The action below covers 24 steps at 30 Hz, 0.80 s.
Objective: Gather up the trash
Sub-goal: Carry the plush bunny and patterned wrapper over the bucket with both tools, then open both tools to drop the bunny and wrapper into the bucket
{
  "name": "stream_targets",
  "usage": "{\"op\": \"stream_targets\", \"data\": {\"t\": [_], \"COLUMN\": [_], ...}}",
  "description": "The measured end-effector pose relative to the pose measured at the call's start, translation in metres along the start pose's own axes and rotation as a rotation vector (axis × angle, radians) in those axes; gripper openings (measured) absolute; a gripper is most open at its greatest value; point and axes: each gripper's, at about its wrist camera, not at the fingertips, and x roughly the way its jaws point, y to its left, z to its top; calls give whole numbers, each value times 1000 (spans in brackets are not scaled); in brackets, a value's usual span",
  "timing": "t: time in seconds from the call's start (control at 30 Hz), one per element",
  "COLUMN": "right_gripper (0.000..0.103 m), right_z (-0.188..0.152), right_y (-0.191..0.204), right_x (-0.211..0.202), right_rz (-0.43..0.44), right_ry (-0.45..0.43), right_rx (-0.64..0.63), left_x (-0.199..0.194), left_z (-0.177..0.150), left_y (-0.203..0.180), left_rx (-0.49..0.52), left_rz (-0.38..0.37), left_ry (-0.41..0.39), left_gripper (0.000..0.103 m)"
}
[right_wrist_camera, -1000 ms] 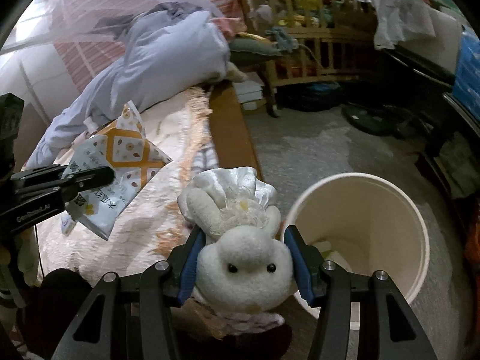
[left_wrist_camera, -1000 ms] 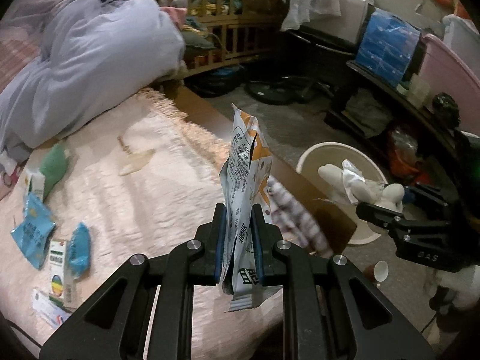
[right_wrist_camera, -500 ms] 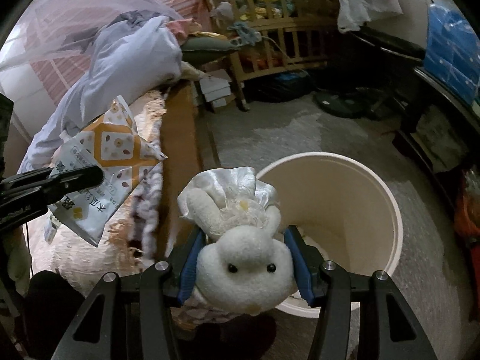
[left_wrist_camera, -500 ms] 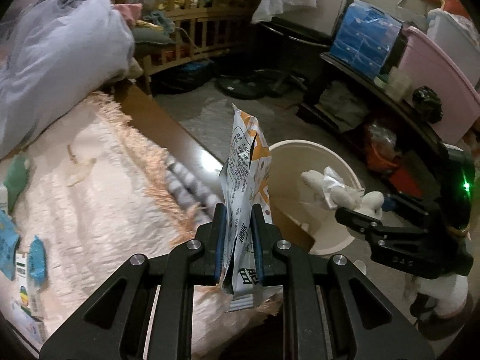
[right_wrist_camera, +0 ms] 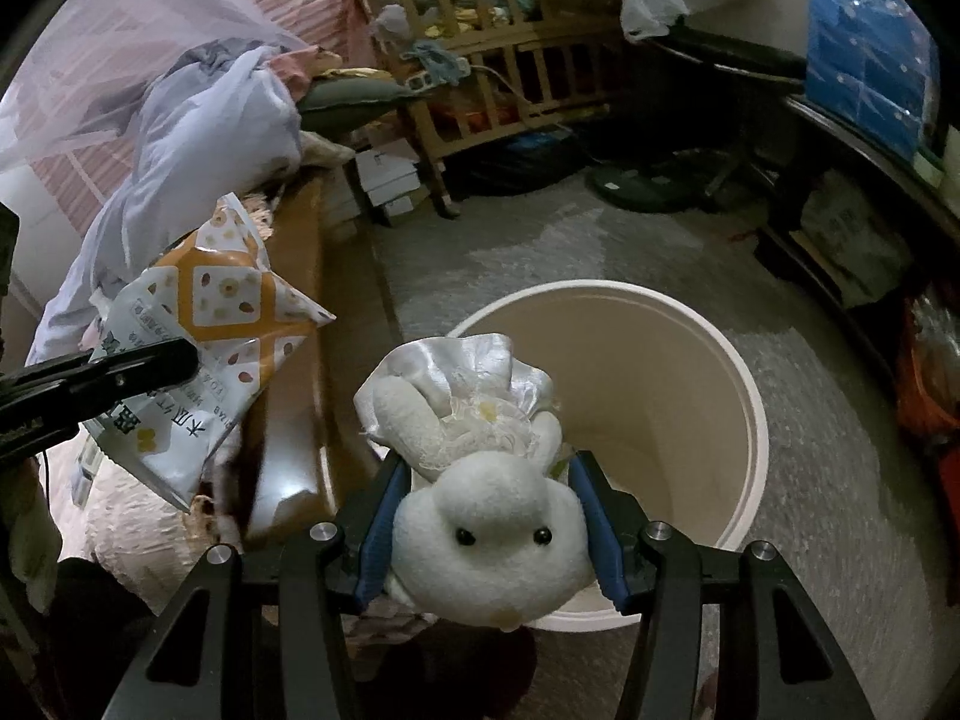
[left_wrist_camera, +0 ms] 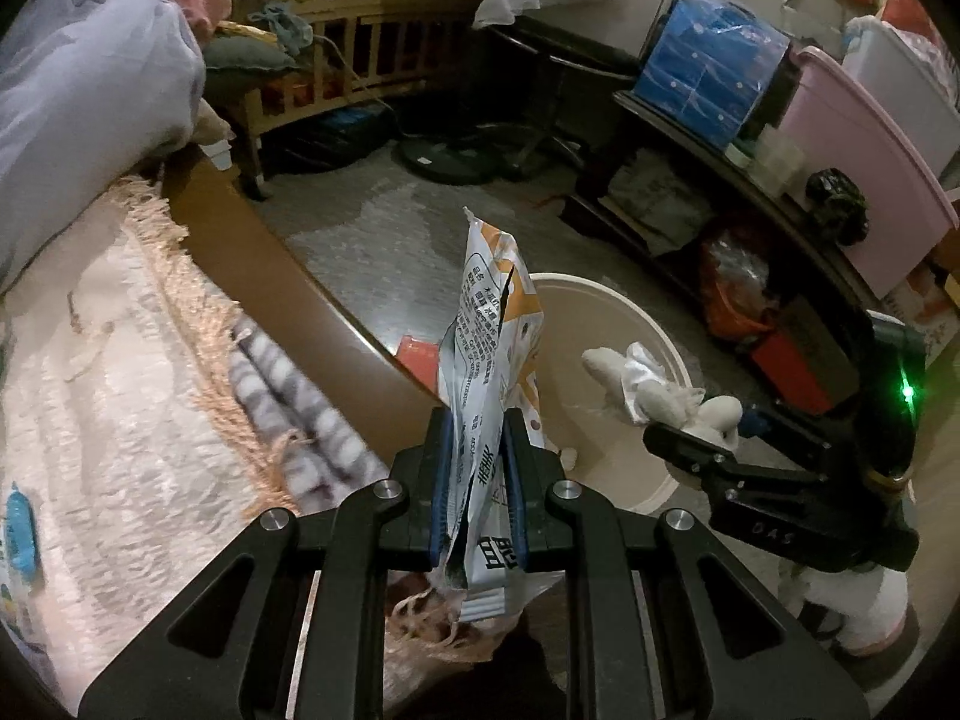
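Left wrist view: looks steeply down along its fingers, the round cream plastic bin [left_wrist_camera: 630,324] at centre right. Right wrist view: similar downward tilt, closer, bin [right_wrist_camera: 744,396] at centre. Both share the bin and the slatted wooden crib [left_wrist_camera: 372,42] [right_wrist_camera: 528,54] along the top.

Your snack packet [left_wrist_camera: 493,360] carries dense printed Chinese text on its white side; you can make out large characters near its lower end, but the small lines are too fine to read. Embossed letters on your right claw's [left_wrist_camera: 690,438] arm look like "DAS".
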Motion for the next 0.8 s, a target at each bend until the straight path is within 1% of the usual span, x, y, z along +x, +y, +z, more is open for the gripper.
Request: {"op": "stream_targets", "data": {"t": [0.13,0.57,0.7,0.8], "right_gripper": [53,53,53,54], "right_z": [-2,-6,-5,-6], "right_y": [-9,-23,-27,-30], "right_x": [4,22,25,28], "right_rz": [-8,-18,-24,-38], "right_ry": [12,50,55,56], "right_rx": [17,51,62,74], "left_x": [9,28,31,33], "left_z": [3,3,4,4], "left_y": [-4,-13,-14,-15], "left_rx": [-8,11,6,-6], "left_rz": [-14,-5,-14,-36], "left_ry": [12,27,25,18], "left_gripper": [14,14,14,14]}}
